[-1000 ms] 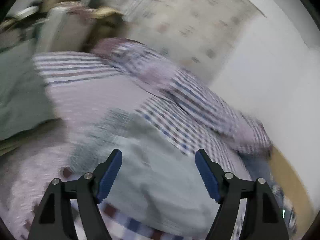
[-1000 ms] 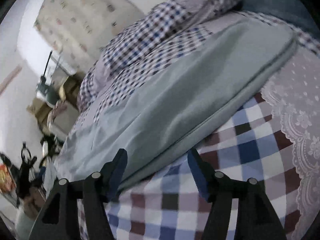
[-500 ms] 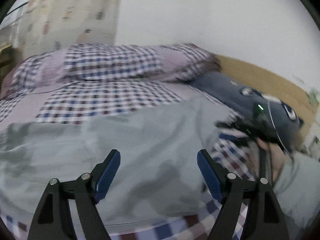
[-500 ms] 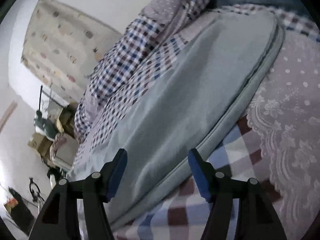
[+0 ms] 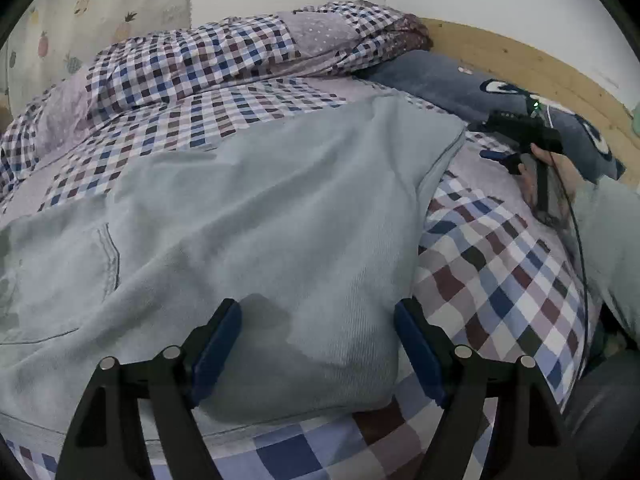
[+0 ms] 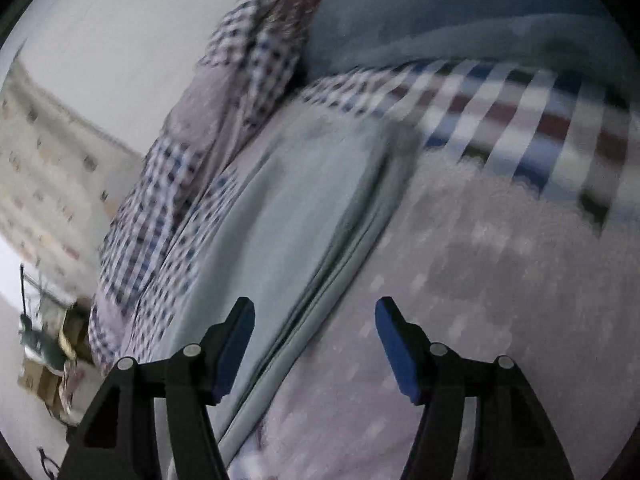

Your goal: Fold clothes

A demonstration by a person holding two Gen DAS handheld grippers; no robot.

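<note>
A pale grey-green garment [image 5: 256, 216] with a stitched pocket lies spread flat on a checked bed sheet [image 5: 500, 272]. My left gripper [image 5: 318, 340] hovers open over the garment's near corner, nothing between its blue pads. In the left wrist view my right gripper [image 5: 516, 156], held by a hand, sits beyond the garment's far right corner. The right wrist view is blurred: my right gripper [image 6: 314, 336] is open above the garment's folded edge [image 6: 320, 248], with pale lace fabric [image 6: 460, 280] to its right.
A rumpled checked quilt [image 5: 224, 52] is bunched along the back of the bed. A dark blue pillow [image 5: 460, 80] lies against the wooden headboard [image 5: 520, 60]. A person's grey sleeve [image 5: 612, 216] enters from the right. Boxes and clutter [image 6: 48, 352] stand far left.
The left gripper swung right and settled low over the garment's near corner. The right gripper moved along the garment's edge toward the pillow end. Both stayed open.
</note>
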